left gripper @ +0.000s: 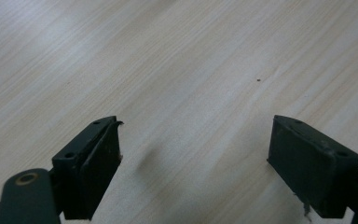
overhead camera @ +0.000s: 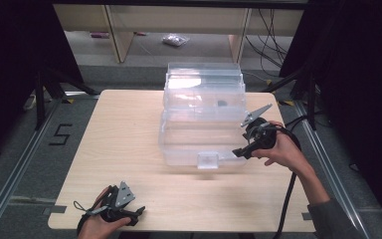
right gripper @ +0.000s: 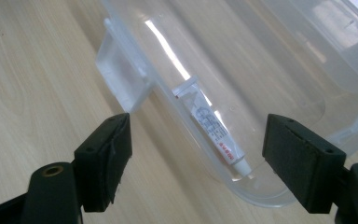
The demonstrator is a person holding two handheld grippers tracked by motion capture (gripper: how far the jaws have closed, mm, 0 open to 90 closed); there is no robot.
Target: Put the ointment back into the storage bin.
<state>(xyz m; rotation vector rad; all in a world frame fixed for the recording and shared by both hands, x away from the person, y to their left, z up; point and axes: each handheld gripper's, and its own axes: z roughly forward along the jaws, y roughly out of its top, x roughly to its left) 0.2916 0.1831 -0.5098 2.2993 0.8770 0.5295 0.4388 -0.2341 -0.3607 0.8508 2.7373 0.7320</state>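
Right claw (right gripper: 196,158) agape beside box (right gripper: 270,70)

High view looks down over the whole table (overhead camera: 129,149); both gripper views sit close and low, the right one facing the clear box (right gripper: 270,70).

A lab: floor rails (overhead camera: 15,169), trailing cables (overhead camera: 271,47).

Worktop (overhead camera: 129,149): light wood with a fine grain, square with rounded corners.
On the worktop: one big clear plastic box (overhead camera: 201,124), standing in the middle and toward the far edge.
Box front: a small clear latch (overhead camera: 208,160) sticks out on the near side.
Left claw (overhead camera: 140,211): rests low at the near left corner of the worktop.
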